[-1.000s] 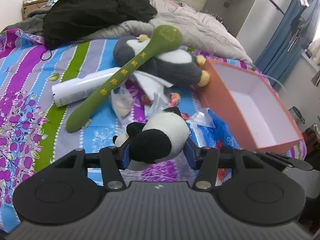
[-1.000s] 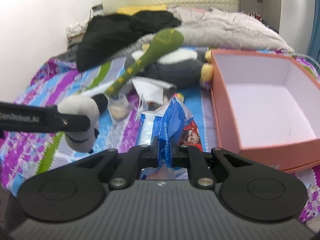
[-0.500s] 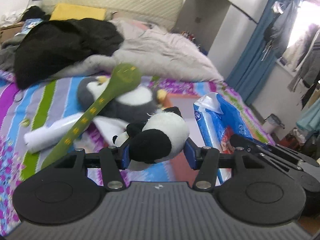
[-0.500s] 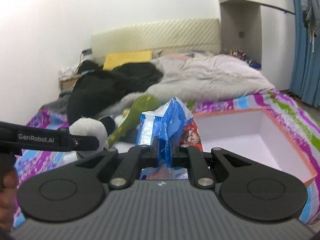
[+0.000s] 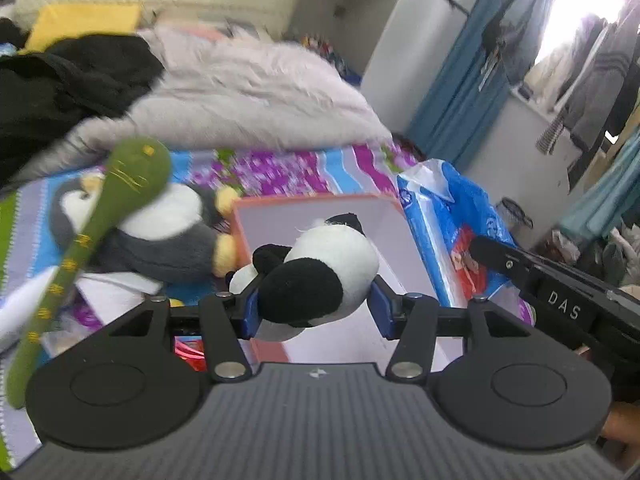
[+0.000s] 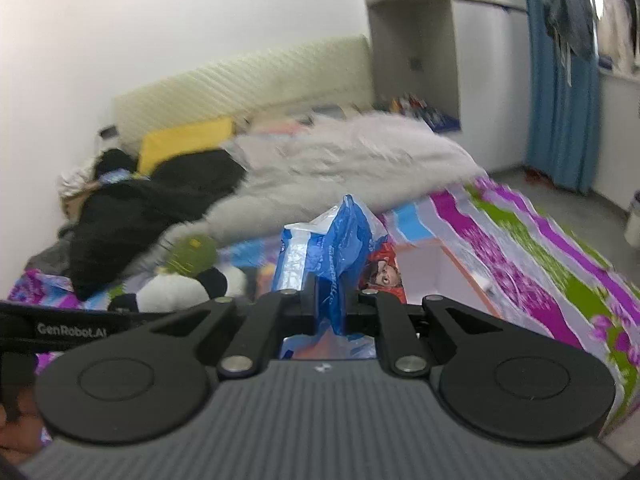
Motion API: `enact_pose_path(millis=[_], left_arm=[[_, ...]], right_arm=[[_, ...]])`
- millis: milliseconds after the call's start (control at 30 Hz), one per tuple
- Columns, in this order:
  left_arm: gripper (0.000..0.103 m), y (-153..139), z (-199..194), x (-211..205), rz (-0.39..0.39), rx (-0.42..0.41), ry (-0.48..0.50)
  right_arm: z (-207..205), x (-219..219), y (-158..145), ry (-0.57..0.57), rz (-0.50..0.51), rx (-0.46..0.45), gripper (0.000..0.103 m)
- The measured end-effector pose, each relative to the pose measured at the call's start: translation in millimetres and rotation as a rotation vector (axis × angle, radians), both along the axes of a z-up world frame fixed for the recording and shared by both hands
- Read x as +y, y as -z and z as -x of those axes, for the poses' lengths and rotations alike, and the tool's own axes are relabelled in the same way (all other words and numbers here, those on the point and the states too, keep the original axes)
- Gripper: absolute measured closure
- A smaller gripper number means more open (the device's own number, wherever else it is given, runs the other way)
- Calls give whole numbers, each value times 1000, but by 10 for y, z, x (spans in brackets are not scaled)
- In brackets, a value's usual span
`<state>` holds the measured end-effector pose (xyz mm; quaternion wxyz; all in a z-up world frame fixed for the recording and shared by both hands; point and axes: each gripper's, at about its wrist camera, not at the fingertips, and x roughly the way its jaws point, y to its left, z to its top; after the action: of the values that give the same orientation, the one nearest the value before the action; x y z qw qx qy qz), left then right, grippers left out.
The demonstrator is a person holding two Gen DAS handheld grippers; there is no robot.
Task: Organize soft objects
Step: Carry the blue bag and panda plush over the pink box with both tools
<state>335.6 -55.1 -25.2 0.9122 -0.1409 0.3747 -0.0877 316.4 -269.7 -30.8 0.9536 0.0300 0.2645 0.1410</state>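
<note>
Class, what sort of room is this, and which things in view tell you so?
Most likely a bedroom: a padded headboard, a grey duvet rumpled over a striped floral bedsheet, and clothes hanging by the window.

Left gripper [image 5: 314,306] and right gripper [image 6: 330,300] both clamped, pointing downward.

Left tool [image 5: 314,308] grips panda plush [image 5: 316,272] above orange box [image 5: 320,208].

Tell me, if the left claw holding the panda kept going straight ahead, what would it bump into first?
Probably the orange box. The left claw points down into its open white inside, with the panda leading, so the toy would likely touch there first. Depth is hard to judge.
</note>
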Motion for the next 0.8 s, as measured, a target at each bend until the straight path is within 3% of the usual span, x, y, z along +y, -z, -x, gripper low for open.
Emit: enact_pose_path(millis=[367,533,667,800], left_arm=[[44,684,-919,-479,66,235,64],[44,955,-1123,-581,84,334,75],[44,1064,-1210,-674,23,361,97],[43,1077,-1214,-702,11,368,111]], right_arm=[[-516,-511,623,103,82,232,90],[-633,-636,896,114,107,313,90],[-641,-685,1033,120,117,346,89],[-639,-714,1083,120,109,356,88]])
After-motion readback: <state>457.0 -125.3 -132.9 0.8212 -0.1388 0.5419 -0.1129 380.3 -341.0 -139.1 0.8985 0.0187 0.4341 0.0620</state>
